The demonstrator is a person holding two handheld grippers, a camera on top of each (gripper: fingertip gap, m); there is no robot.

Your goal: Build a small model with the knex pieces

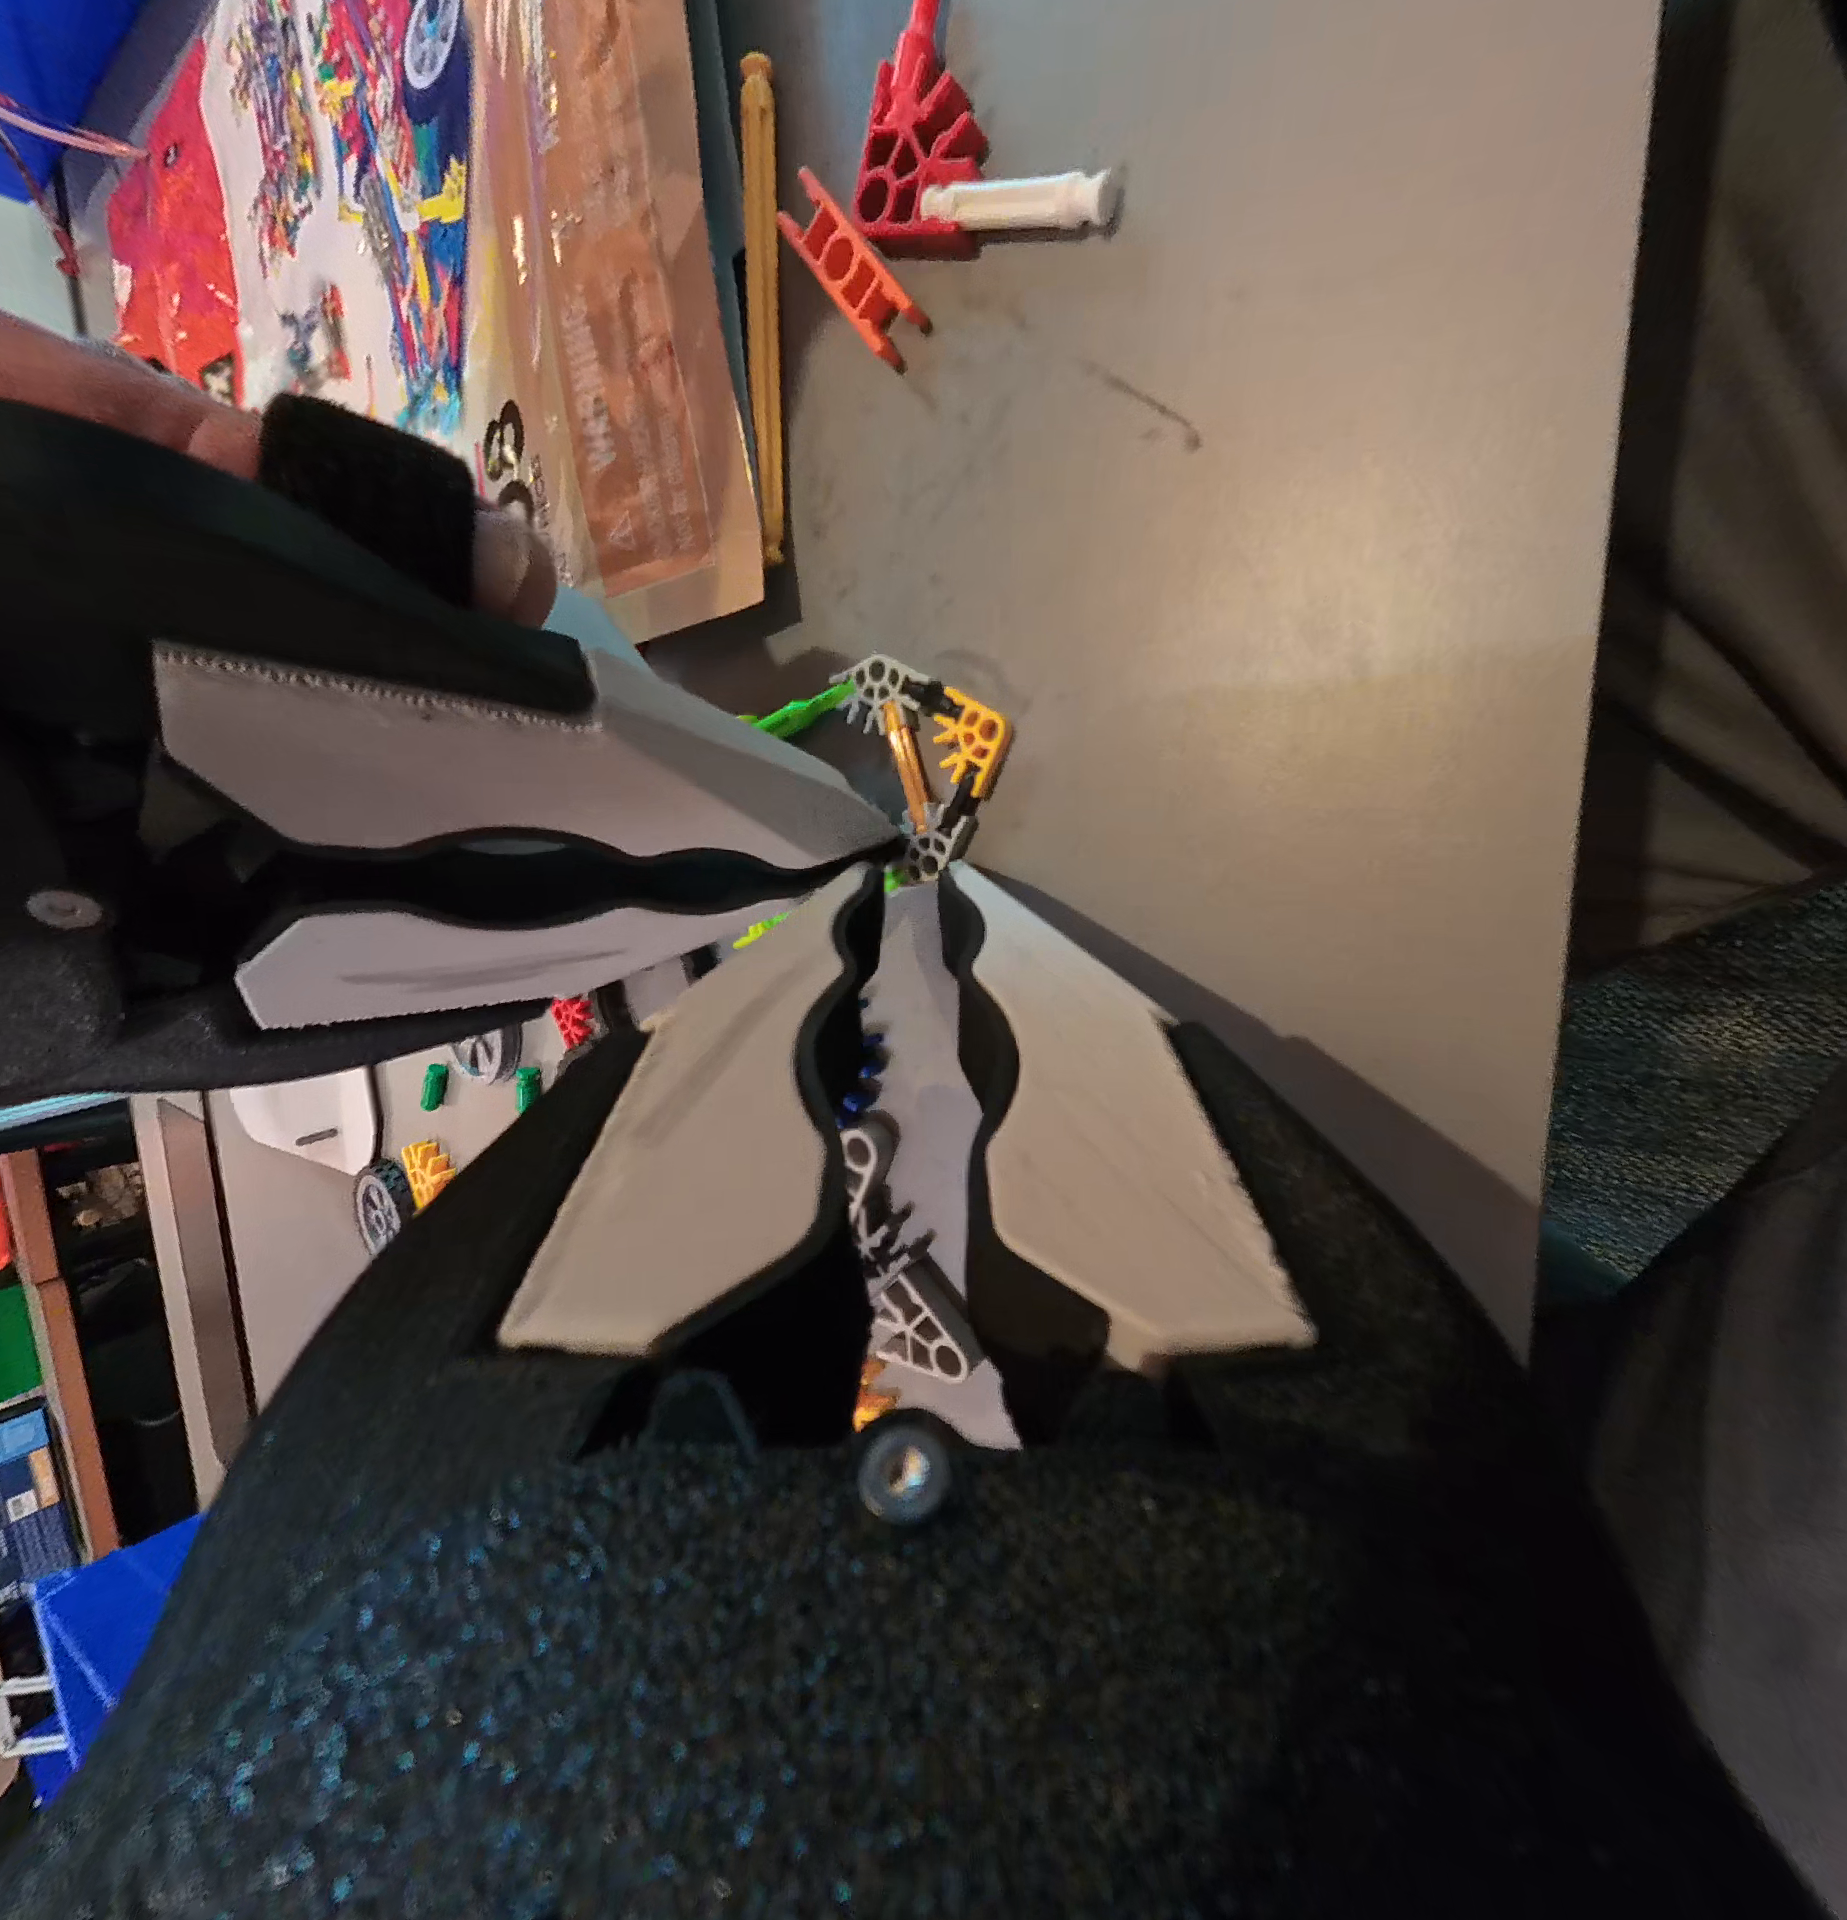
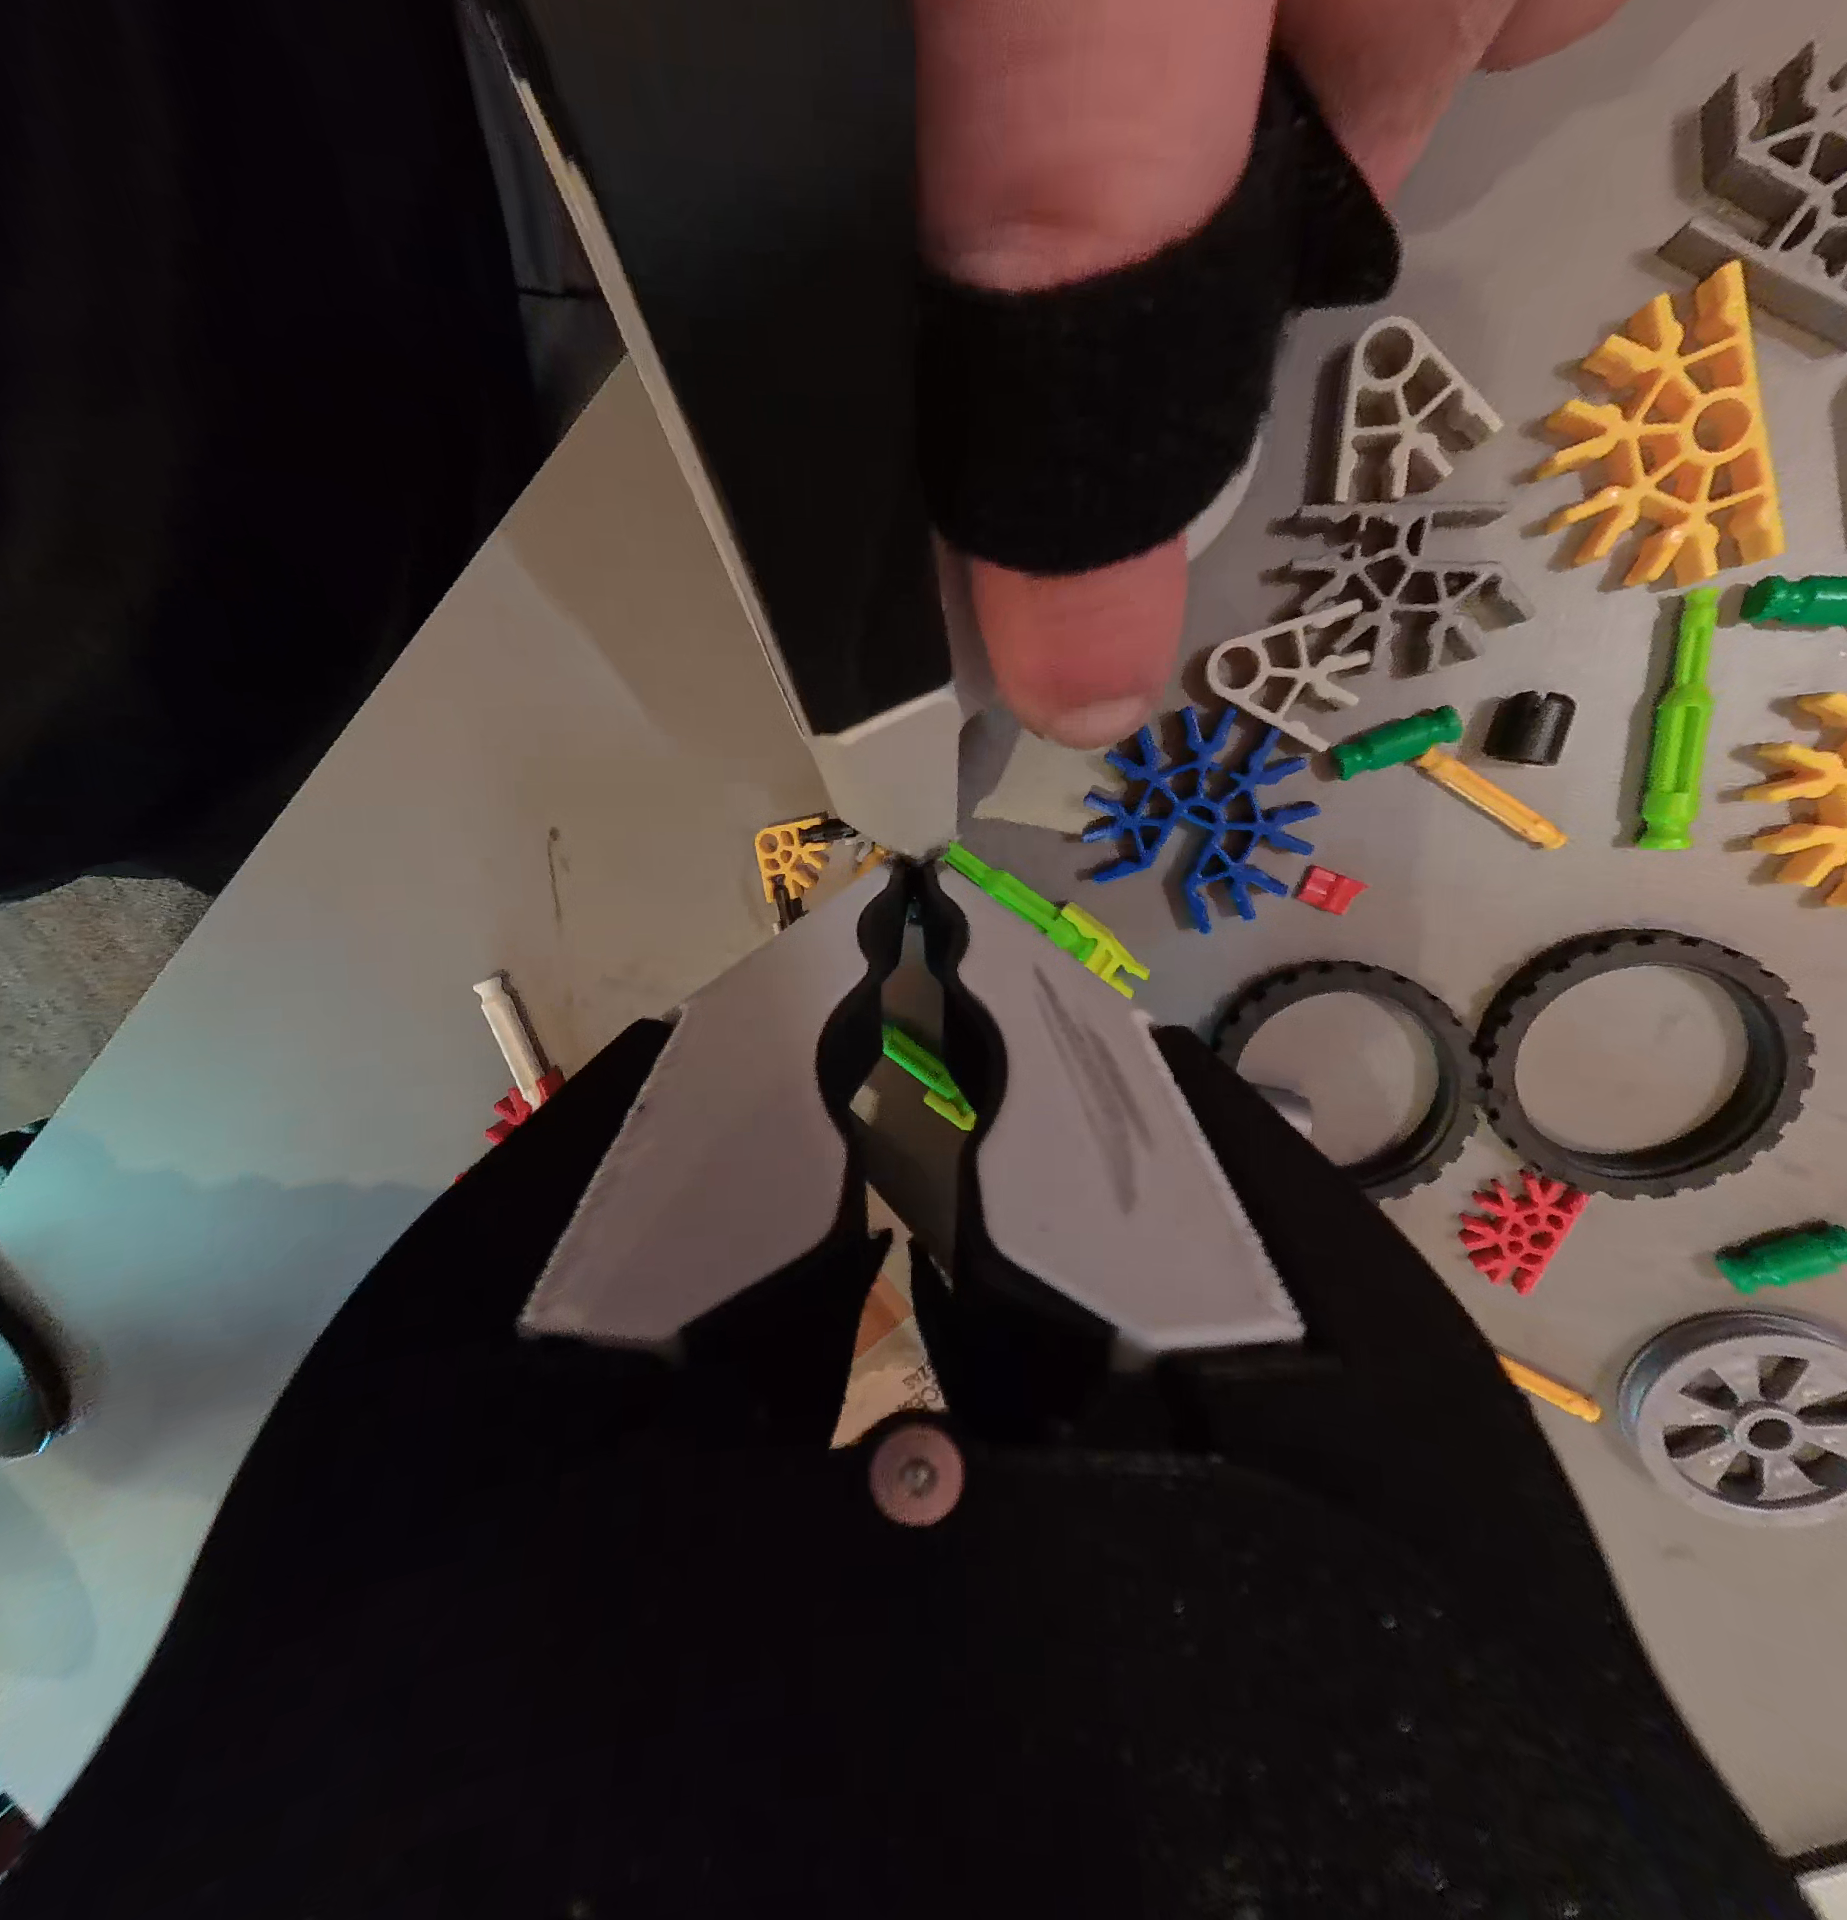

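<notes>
A small toy assembly is held between both grippers above the grey table (image 1: 1262,540). It has a grey connector (image 1: 879,684), a yellow connector (image 1: 976,740), a gold rod (image 1: 906,767), a lower grey connector (image 1: 934,847) and a lime green rod (image 2: 1012,904). My left gripper (image 1: 914,871) is shut on the lower grey connector. My right gripper (image 2: 911,875) is shut on the same joint, where the green rod meets it. It enters the left wrist view (image 1: 877,836) from the left. The yellow connector (image 2: 789,857) shows just beyond the right fingertips.
Red connectors (image 1: 919,156), a white rod (image 1: 1023,197), a long yellow rod (image 1: 763,312) and a printed sheet (image 1: 379,208) lie far off. Near the right gripper lie a blue connector (image 2: 1199,821), two black tyres (image 2: 1641,1060), a grey wheel hub (image 2: 1760,1434) and yellow connectors (image 2: 1677,436). Only a small space, under 4 cm, lies between the two pairs of fingers.
</notes>
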